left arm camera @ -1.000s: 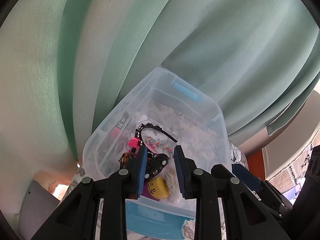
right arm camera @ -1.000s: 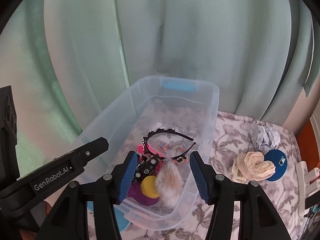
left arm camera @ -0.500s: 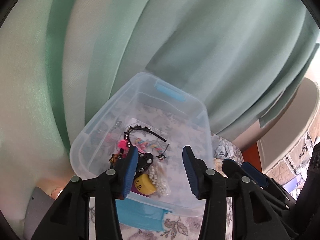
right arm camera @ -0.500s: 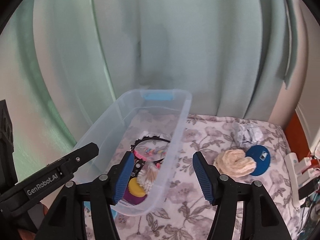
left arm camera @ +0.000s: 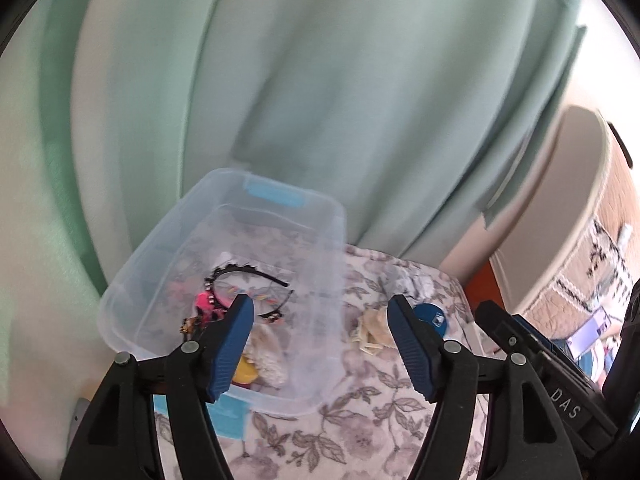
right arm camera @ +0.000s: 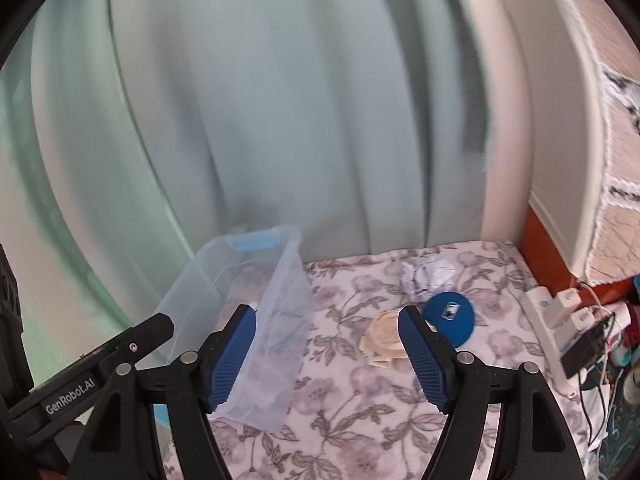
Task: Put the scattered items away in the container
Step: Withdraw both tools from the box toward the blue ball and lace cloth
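Container (right arm camera: 256,300) is standing on the left part of the flowered bed (right arm camera: 360,420), already holding a headband (left arm camera: 248,284) and small things. Three items are being left outside, to its right: a cream cloth bundle (right arm camera: 380,338), a blue disc (right arm camera: 450,316) and crumpled paper (right arm camera: 428,274). The right tool (right arm camera: 326,352), jaws wide apart and empty, is being pointed nearest the bundle. The left tool (left arm camera: 320,340), also apart, is being held over the container's right wall.

bin (left arm camera: 320,248): clear glossy plastic | cloth (right arm camera: 360,376): soft matt floral fabric | curtain (right arm camera: 280,120): matt green fabric | wad (right arm camera: 428,274): crumpled white paper | disc (right arm camera: 450,318): smooth blue | tong pads (right arm camera: 232,360): ribbed blue rubbery
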`<state>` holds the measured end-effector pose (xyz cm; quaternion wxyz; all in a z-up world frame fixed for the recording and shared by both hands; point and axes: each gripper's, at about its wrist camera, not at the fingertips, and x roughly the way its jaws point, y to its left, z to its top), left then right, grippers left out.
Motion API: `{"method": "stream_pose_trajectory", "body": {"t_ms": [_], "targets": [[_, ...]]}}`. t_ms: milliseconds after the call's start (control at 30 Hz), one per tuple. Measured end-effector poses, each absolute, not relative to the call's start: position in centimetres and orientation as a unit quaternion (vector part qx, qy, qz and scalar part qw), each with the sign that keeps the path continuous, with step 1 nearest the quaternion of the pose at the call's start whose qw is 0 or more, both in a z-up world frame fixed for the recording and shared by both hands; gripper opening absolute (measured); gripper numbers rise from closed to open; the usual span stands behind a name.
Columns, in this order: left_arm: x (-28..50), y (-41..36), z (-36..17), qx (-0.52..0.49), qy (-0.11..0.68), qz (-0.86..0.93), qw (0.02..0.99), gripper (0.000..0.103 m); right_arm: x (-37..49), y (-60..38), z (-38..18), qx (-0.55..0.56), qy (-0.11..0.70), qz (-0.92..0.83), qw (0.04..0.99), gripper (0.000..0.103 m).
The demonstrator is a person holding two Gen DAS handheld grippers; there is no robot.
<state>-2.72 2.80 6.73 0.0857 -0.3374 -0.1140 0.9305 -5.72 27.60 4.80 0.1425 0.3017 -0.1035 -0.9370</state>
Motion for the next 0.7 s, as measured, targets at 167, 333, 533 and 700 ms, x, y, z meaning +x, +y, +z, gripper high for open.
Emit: {"method": "stream_pose_trajectory", "body": {"t_ms": [167,333,533,700], "targets": [[-1.9,5.8,7.6,-0.335,-0.087,0.933,0.097,0.076,-5.1,31.2,4.9,0.290,-0.135,-0.938,0.130,0.078],[-1.3,8.2,8.5,-0.329,-0.071,0.936,0.099,0.077,-4.4,34.6,4.5,0.280,-0.168,-0.938,0.113,0.086],[-0.6,11.1,8.9,-0.329,-0.054,0.936,0.110,0.081,-3.6,37.7,4.1,0.270,-0.196,-0.937,0.102,0.087],[0.0,13.4,9.3,-0.325,-0.035,0.937,0.122,0.082,-3.0,39.8,3.9,0.262,-0.218,-0.935,0.098,0.088]]}}
